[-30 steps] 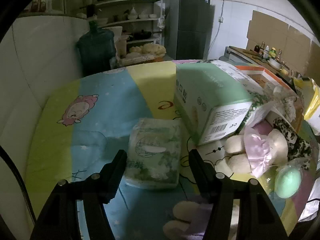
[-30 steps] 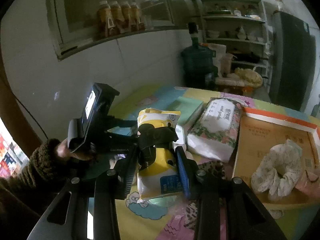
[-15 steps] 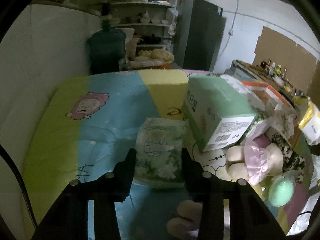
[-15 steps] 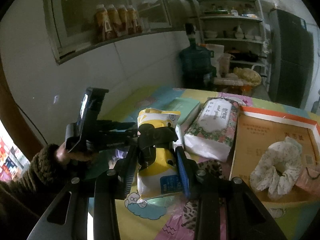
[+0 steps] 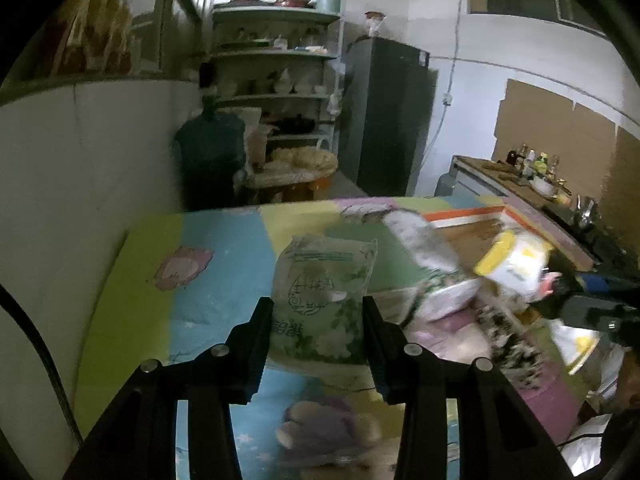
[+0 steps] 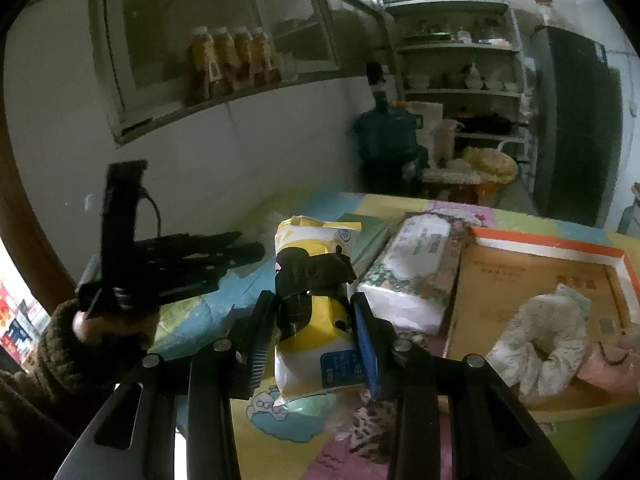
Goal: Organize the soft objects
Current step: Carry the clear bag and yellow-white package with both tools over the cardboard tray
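Pale green, flower-printed plastic fills the middle of your left wrist view: the green tissue pack [image 5: 322,304] sits pinched between the black fingers of your left gripper [image 5: 318,316], which have just been closing and now press on both its sides. A second ago the pack lay flat on the pastel cartoon mat [image 5: 224,264] with the fingers spread wide around it; now it is lifted clear, tilted up toward the lens, and the view has swung to show more of the shelves and the dark fridge [image 5: 384,116]. The long floral tissue pack [image 5: 424,256] and the orange-edged cardboard box [image 5: 468,216] lie blurred to the right, where the mint carton filled the earlier frame, and your other tool carries its yellow pack [image 5: 516,260] at the far right. In the right wrist view little has changed: your right gripper [image 6: 316,328] stays clamped on the yellow wipes pack [image 6: 316,320], held upright above the mat as before. Your left tool [image 6: 172,260] at the left edge stands higher than it did, and the scrunchie [image 6: 540,340] rests in the box
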The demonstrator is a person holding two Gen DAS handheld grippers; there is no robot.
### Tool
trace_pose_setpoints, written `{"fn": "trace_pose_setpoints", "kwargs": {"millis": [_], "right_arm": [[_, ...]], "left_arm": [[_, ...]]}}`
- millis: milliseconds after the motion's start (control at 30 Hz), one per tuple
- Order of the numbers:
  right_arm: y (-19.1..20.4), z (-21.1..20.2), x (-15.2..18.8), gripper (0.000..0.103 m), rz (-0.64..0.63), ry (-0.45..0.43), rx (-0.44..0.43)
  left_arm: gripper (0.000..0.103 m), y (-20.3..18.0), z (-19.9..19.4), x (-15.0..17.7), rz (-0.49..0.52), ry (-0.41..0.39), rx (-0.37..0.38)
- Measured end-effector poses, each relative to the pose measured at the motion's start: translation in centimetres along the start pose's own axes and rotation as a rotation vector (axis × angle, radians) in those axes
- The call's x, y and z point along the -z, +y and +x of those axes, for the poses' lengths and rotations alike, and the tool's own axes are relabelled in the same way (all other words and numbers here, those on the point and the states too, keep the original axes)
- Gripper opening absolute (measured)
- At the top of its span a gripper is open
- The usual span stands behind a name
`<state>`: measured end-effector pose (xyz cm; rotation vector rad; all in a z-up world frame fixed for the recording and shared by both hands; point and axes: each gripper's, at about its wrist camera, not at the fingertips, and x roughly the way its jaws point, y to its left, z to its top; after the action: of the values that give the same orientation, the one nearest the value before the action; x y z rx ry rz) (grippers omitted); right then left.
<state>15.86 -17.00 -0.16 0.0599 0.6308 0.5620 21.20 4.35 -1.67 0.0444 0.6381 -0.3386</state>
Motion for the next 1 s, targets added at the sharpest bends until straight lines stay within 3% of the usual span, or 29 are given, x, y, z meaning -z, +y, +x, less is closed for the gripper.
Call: {"fn": "trace_pose_setpoints", "kwargs": {"millis": [400,1000], "right_arm": [[-3.5,-3.6,-0.3,0.039,0.041,-0.074,0.077],[-10.3,-9.3,0.5,0.039,0.104,-0.145,0.187]], "left_arm": [[0.043,-6.5,-0.7,-2.6,0.053,-0.036,0.06],[0.043,-15.0,2.1,-5.3,0.059,-0.041,0.167]]}}
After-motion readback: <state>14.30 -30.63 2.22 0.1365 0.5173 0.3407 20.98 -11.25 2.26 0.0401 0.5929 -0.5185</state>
